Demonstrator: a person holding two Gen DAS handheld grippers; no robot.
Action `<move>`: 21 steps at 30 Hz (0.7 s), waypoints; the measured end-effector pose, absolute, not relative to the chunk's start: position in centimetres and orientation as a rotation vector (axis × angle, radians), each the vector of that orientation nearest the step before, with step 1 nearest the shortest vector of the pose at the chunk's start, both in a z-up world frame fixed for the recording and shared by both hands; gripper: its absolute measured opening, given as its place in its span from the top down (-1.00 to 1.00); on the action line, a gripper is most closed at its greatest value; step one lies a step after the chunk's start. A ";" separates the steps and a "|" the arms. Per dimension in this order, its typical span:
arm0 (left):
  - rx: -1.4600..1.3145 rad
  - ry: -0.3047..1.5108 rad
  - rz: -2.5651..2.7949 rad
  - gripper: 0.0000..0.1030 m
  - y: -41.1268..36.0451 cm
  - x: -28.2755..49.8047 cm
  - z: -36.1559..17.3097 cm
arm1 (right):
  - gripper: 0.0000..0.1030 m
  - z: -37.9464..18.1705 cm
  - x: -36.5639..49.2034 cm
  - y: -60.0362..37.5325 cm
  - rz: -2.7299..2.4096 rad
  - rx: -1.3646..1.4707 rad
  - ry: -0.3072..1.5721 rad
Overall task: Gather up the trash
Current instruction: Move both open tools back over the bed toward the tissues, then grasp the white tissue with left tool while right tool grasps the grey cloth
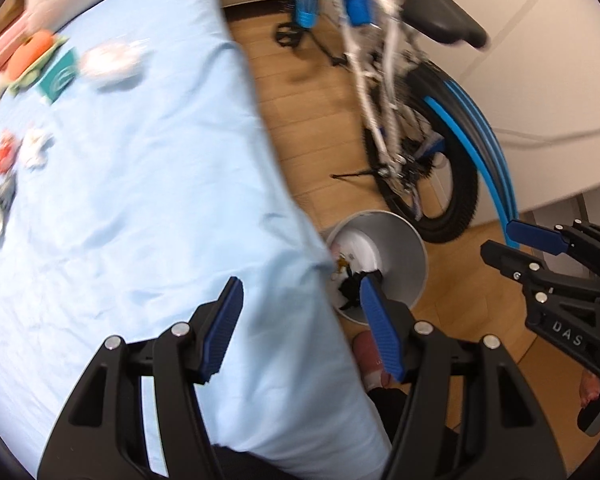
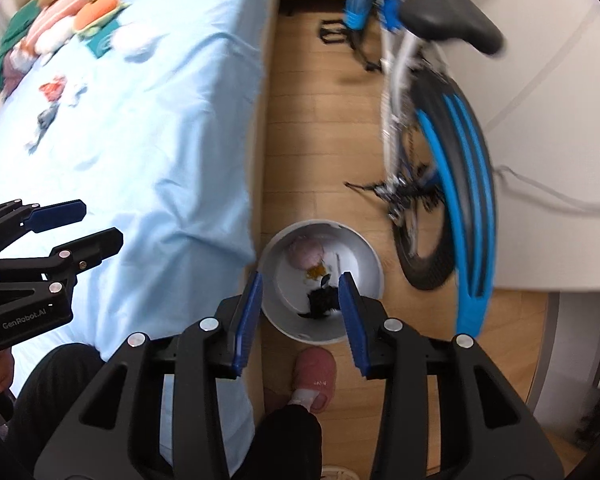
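Both tongs, left (image 1: 300,320) and right (image 2: 300,312), gape empty; right hangs over the bin (image 2: 366,248), while remaining wrappers (image 1: 18,154) lie upper left on the bed (image 1: 148,200), nearer the left.

Bed (image 1: 140,200) corner hides part of bin (image 1: 404,252).

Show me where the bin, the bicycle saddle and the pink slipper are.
bin (image 2: 370,258): right wrist view, inner wall of the bin.
saddle (image 2: 448,16): right wrist view, top of the seat.
slipper (image 2: 318,368): right wrist view, upper of the slipper.
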State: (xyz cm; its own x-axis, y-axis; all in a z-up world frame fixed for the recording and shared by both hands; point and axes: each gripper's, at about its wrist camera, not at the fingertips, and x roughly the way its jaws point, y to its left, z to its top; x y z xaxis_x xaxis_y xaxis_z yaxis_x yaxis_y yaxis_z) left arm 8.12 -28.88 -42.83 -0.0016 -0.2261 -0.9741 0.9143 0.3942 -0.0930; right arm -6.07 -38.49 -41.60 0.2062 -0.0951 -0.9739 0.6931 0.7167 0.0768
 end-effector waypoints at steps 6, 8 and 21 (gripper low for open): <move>0.618 1.254 -0.885 -0.20 -25.0 14.8 -41.8 | 0.26 -40.3 3.0 -36.1 -0.446 0.470 1.239; 0.586 1.250 -0.829 -0.20 -23.6 17.4 -41.4 | 0.26 -39.8 6.6 -35.1 -0.387 0.426 1.229; 0.390 1.156 -0.508 -0.21 -13.9 35.9 -38.6 | 0.26 -37.9 28.0 -28.2 -0.125 0.224 1.148</move>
